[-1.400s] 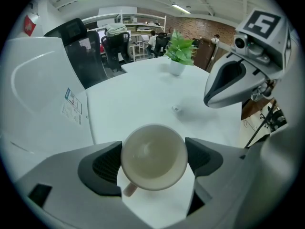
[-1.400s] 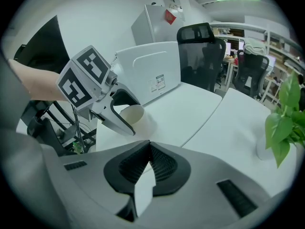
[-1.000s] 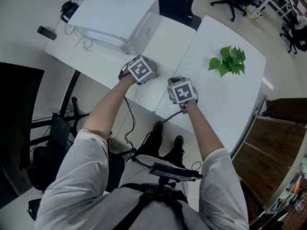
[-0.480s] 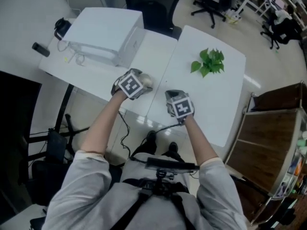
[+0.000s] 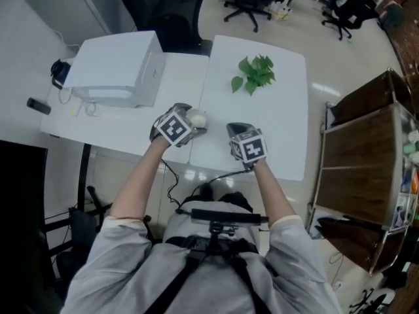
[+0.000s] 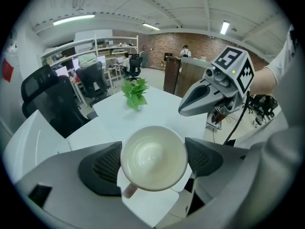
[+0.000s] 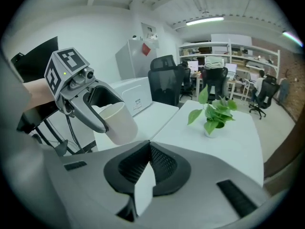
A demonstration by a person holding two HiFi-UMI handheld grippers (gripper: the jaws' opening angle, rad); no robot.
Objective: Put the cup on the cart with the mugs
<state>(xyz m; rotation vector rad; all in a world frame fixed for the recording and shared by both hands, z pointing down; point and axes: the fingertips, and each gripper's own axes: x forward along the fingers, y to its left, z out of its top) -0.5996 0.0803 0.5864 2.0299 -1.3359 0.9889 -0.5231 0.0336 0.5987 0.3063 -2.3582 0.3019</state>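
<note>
My left gripper pinches the white cup by its sides over the table edge; my right gripper is pressed together, empty. The cart is well right, so a fast swing could slip that smooth wall
</note>
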